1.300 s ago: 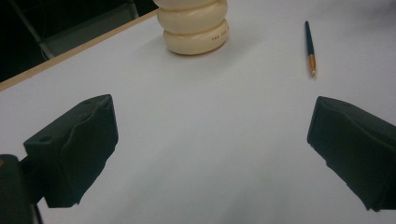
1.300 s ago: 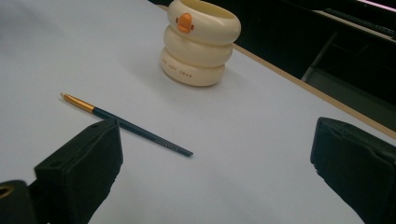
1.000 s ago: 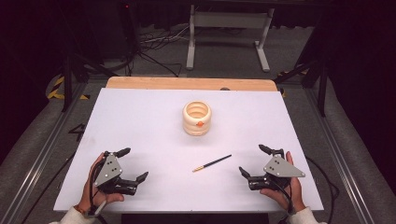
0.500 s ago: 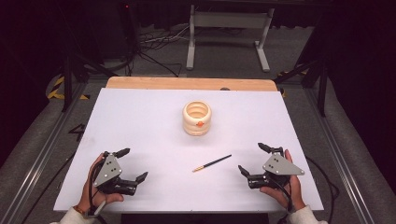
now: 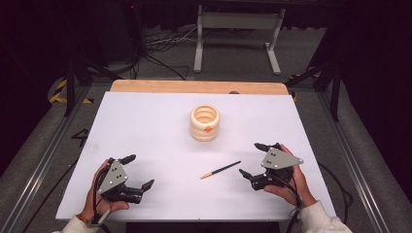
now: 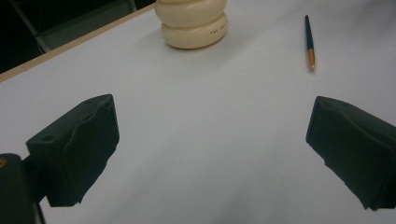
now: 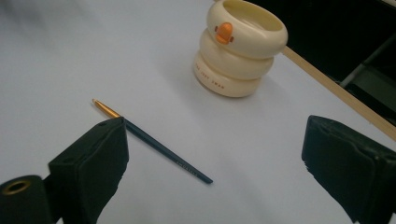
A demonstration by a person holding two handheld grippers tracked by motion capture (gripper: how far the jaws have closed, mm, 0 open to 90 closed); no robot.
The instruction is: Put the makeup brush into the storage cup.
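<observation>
A cream ringed holder (image 5: 204, 122) with an orange beak stands at the middle of the white table (image 5: 145, 126). A dark blue pen (image 5: 221, 170) with a gold tip lies in front of it. My right gripper (image 5: 250, 158) hovers just right of the pen, open; its jaws have just been closing a little, with nothing between them. In the right gripper view (image 7: 215, 154) the pen (image 7: 154, 142) lies on the table past the left jaw, the holder (image 7: 240, 46) beyond. My left gripper (image 5: 139, 171) rests open at the front left, facing the holder (image 6: 191, 23) and pen (image 6: 308, 42).
A wooden strip (image 5: 194, 87) edges the table's far side. Beyond it stand a grey metal frame (image 5: 233, 29) and cables on the dark floor. Metal rails (image 5: 43, 160) run along both sides of the table.
My right gripper has lifted and moved slightly left toward the pen. The left gripper, the pen and the holder have stayed where they were.
</observation>
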